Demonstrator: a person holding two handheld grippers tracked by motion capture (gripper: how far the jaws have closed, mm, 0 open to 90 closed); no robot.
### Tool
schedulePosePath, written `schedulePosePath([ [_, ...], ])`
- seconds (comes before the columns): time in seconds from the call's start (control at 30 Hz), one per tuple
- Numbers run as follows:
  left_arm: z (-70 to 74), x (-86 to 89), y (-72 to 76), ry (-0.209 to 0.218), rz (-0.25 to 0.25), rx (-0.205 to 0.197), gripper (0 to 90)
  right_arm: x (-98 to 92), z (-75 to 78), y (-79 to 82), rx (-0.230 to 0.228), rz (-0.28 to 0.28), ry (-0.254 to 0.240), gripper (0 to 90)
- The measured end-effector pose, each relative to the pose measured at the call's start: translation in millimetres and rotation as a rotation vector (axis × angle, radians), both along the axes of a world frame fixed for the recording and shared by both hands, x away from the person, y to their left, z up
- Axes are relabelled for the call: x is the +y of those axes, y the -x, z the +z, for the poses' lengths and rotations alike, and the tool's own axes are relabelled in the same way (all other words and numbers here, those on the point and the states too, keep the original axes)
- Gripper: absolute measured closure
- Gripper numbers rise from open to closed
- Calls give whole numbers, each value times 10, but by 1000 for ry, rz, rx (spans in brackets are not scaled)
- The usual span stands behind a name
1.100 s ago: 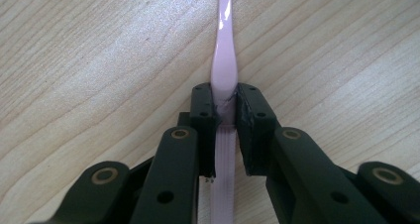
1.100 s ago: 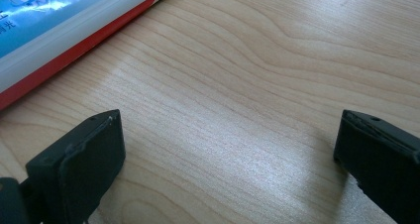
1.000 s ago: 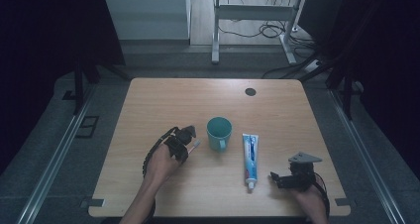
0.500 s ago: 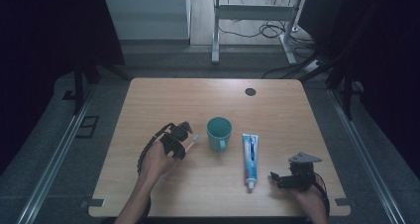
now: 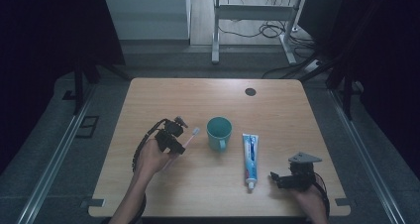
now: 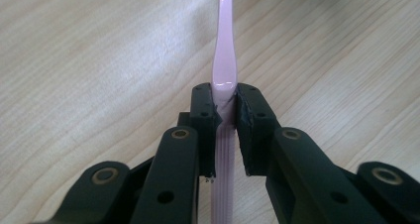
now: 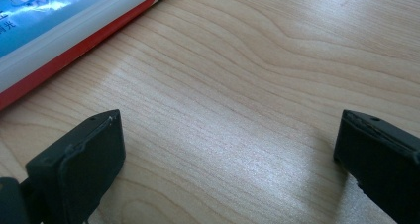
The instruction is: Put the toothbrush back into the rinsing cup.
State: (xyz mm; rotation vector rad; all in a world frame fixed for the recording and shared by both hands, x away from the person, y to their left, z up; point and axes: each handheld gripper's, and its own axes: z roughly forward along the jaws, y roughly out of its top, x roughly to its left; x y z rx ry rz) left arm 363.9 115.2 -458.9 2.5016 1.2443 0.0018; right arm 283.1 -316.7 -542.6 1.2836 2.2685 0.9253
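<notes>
My left gripper (image 5: pixel 174 140) is shut on a pink toothbrush (image 5: pixel 190 137), whose brush end points toward the teal mug (image 5: pixel 219 133). In the left gripper view the pads clamp the toothbrush handle (image 6: pixel 224 80) above the wood, my left gripper (image 6: pixel 225 110) pointing along it. A white and blue toothpaste tube (image 5: pixel 250 155) lies right of the mug, cap toward me. My right gripper (image 5: pixel 283 180) rests open near the table's front right, just right of the tube's cap. In the right gripper view, my right gripper (image 7: pixel 228 149) has bare wood between wide jaws, with the toothpaste tube (image 7: pixel 64 21) at upper left.
A wooden table (image 5: pixel 163 100) carries everything. A small dark round cover (image 5: pixel 250 91) sits at its far right. Beyond the far edge are a metal frame and cables on the floor. Rails run along both table sides.
My left hand has lifted the toothbrush off the table and carried it a little toward the mug. The right gripper has kept still.
</notes>
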Motion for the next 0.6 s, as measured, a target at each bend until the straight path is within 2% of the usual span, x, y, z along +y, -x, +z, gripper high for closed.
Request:
schedulePosePath([
  [0.27,137,61,19,67,-4,-58,788,0,0,0,0,0,0,0],
  [0.3,168,71,21,85,-7,-77,788,0,0,0,0,0,0,0],
  [0.37,184,73,25,93,-11,-87,788,0,0,0,-1,1,0,0],
  [0.5,254,70,43,123,-20,-135,788,-1,0,-1,-1,2,1,0],
  [0.53,254,70,43,123,-20,-135,789,-1,0,-1,-1,2,1,0],
  [0.57,285,68,50,131,-17,-156,789,-1,-1,-1,-2,2,1,0],
  [0.6,285,68,50,131,-17,-156,788,-1,-1,-1,-2,2,1,0],
])
